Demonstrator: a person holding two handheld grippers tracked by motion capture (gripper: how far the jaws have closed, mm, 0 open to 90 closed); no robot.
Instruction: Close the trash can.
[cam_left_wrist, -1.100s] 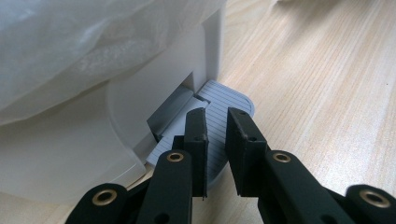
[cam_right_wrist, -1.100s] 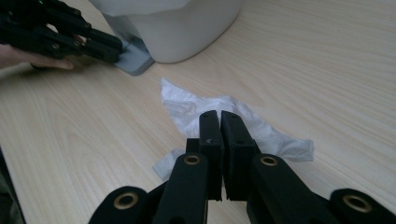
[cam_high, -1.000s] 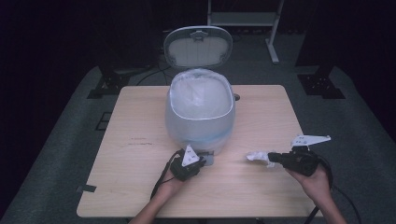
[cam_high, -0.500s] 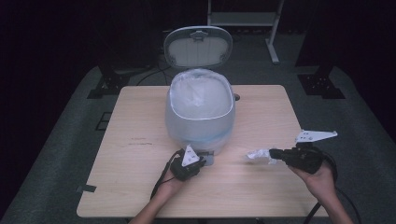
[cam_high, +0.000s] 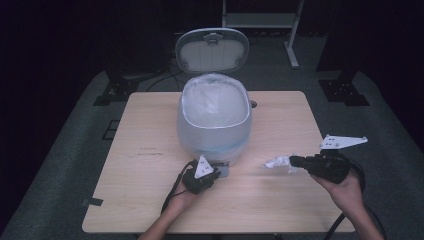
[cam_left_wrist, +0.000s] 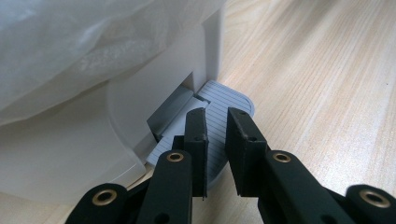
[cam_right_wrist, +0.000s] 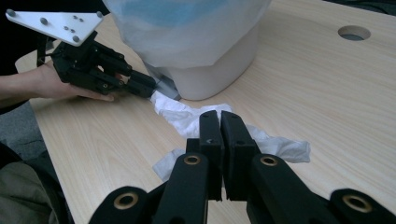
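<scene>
At the bin's (cam_high: 214, 117) foot our left tongs (cam_left_wrist: 215, 122) press the pedal (cam_left_wrist: 224, 100), nearly together; right tongs (cam_right_wrist: 220, 122) clamp the crumpled tissue (cam_right_wrist: 187, 116) above the surface (cam_high: 280, 200). We'd keep pressing, lift it over the rim.

Dark studio-like lab: lone wooden table (cam_high: 150, 200), black surrounds, equipment stands (cam_high: 345, 90) behind.

Tissue (cam_high: 278, 161) right of bin (cam_high: 214, 120), seemingly raised

right gripper (cam_high: 292, 161) raised, crumpled tissue (cam_high: 276, 161) lifted
</scene>
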